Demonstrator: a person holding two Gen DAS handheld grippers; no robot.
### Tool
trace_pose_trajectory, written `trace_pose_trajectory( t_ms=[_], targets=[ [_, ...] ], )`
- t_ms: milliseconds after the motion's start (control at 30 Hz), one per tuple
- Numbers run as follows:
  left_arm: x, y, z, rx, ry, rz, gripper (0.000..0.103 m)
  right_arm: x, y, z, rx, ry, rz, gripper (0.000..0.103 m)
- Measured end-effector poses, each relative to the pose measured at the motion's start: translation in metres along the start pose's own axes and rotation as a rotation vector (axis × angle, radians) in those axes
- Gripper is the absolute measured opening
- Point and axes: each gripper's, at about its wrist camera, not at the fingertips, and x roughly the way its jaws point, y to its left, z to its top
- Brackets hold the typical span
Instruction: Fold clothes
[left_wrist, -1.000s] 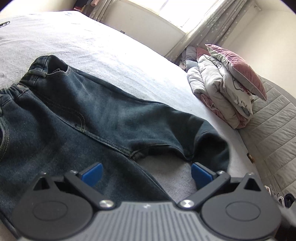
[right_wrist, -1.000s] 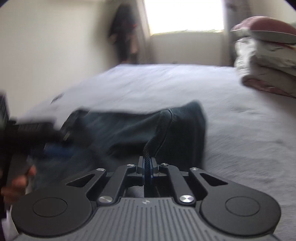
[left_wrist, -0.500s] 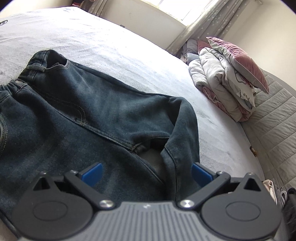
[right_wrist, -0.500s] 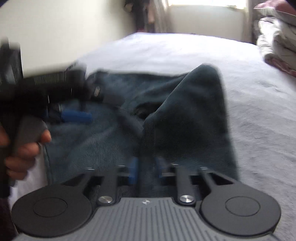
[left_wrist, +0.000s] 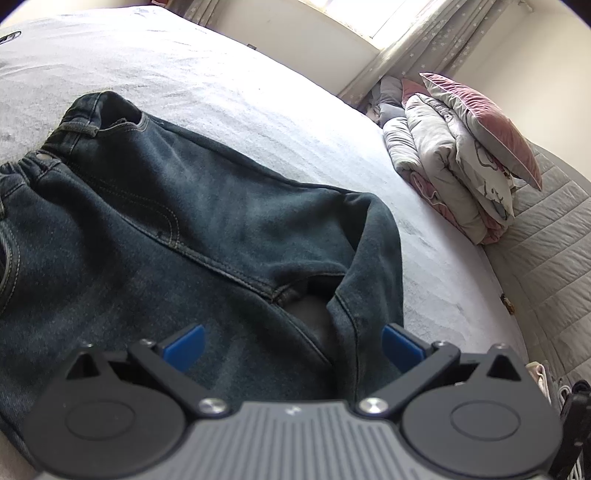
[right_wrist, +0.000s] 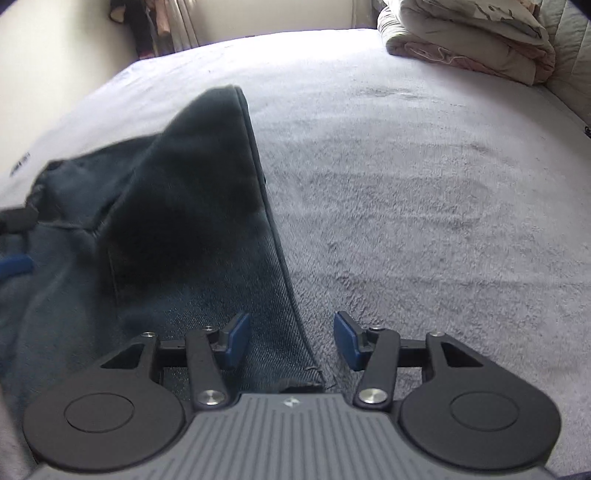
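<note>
on bed (left_wrist: 258, 92), one jeans (left_wrist: 166, 229)

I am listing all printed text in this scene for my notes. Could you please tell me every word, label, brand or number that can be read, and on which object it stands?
No text can be read in either view.
Dark print on the bed cover, at its far left edge: too small and cut off to read.
Small white logo on each gripper body: a symbol, not letters.
Jeans: no readable label is visible.
</note>
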Motion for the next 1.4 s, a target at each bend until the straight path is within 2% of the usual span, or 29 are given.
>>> trace_pose_trajectory(
  t_ms=[67,100,267,467,667,767,833,1000,1400],
  targets=[
    [0.003,0.002,0.001,-0.003,-0.002,0.005,0.103,0.003,0.005,-0.002,-0.015,0.001,0.01,0.018],
    [0.004,0.004,0.001,-0.008,-0.001,0.008,0.103,0.004,0.006,0.001,-0.018,0.013,0.012,0.015],
    [0.007,0.011,0.004,-0.039,0.006,0.013,0.103,-0.015,0.005,0.023,-0.08,0.008,-0.024,0.013],
    [0.009,0.012,0.006,-0.019,0.007,0.001,0.103,-0.034,-0.023,0.073,-0.219,-0.049,-0.269,0.013],
    [0.013,0.015,0.008,0.071,-0.018,0.017,0.102,-0.007,-0.06,0.127,-0.249,-0.078,-0.491,0.012],
    [0.015,0.021,0.01,0.097,-0.041,0.031,0.102,0.018,-0.074,0.15,-0.252,-0.085,-0.563,0.012],
    [0.017,0.027,0.013,0.075,-0.049,0.031,0.102,0.038,-0.083,0.165,-0.254,-0.083,-0.606,0.012],
    [0.022,0.035,0.017,0.03,-0.047,0.002,0.102,0.077,-0.099,0.196,-0.263,-0.089,-0.677,0.012],
    [0.029,0.023,0.007,0.154,-0.09,0.01,0.102,0.145,-0.118,0.233,-0.283,-0.118,-0.737,0.01]
  ],
)
